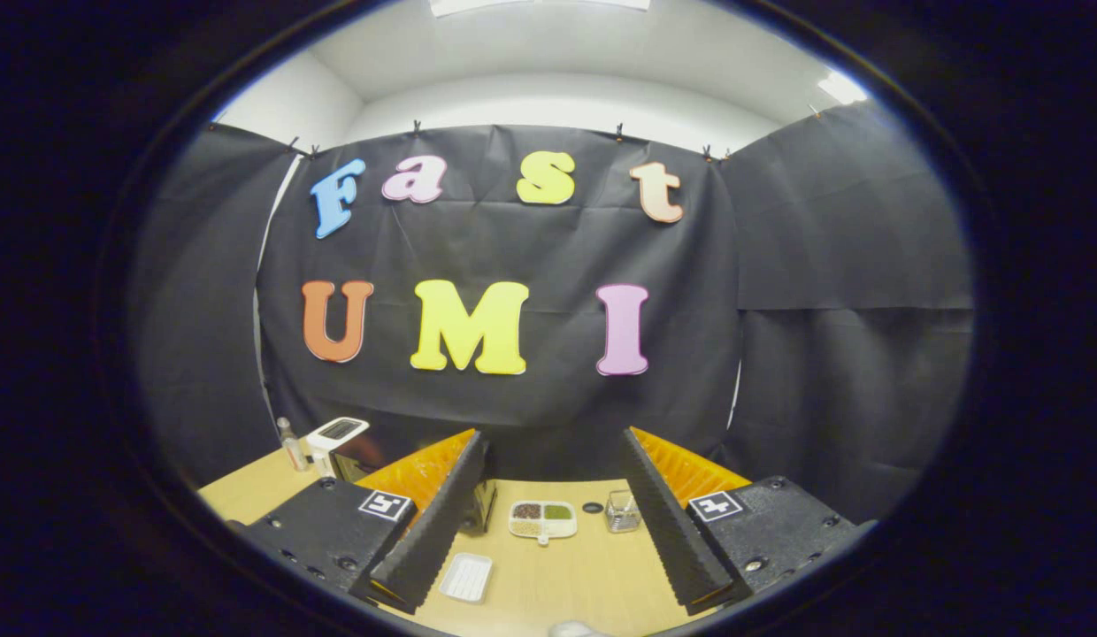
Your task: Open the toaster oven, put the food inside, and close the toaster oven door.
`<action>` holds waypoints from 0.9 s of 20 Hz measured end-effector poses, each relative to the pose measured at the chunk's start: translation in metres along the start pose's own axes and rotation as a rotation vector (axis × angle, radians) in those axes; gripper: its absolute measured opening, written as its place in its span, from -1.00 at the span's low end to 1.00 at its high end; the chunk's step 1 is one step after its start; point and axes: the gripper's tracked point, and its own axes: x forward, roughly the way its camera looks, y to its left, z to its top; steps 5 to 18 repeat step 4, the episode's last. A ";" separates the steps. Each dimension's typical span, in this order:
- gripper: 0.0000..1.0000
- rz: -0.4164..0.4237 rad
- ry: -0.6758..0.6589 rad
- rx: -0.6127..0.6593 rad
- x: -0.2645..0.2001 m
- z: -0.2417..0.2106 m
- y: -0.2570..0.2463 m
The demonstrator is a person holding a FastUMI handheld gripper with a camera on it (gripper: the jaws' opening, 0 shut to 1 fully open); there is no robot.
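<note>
On the far left of the wooden table stand a small clear bottle and a white device, with a dark box-shaped appliance, probably the toaster oven, just beside them and largely hidden behind the left finger, so its door state cannot be told. The gripper is held high and level with its fingers spread wide and holding nothing, which keeps the table visible between them. In that gap lie a small white tray, a divided dish of food, a dark disc and a clear glass.
</note>
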 end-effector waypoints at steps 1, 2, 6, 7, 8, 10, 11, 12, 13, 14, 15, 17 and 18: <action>0.97 0.005 0.006 0.012 0.001 -0.003 0.000; 0.98 0.011 0.009 0.020 0.001 -0.005 0.000; 0.98 0.014 0.007 0.023 0.001 -0.007 -0.004; 0.98 0.014 0.007 0.023 0.001 -0.007 -0.004; 0.98 0.014 0.007 0.023 0.001 -0.007 -0.004; 0.98 0.014 0.007 0.023 0.001 -0.007 -0.004; 0.98 0.014 0.007 0.023 0.001 -0.007 -0.004; 0.98 0.014 0.007 0.023 0.001 -0.007 -0.004; 0.98 0.014 0.007 0.023 0.001 -0.007 -0.004; 0.98 0.014 0.007 0.023 0.001 -0.007 -0.004; 0.98 0.014 0.007 0.023 0.001 -0.007 -0.004; 0.98 0.014 0.007 0.023 0.001 -0.007 -0.004; 0.98 0.014 0.007 0.023 0.001 -0.007 -0.004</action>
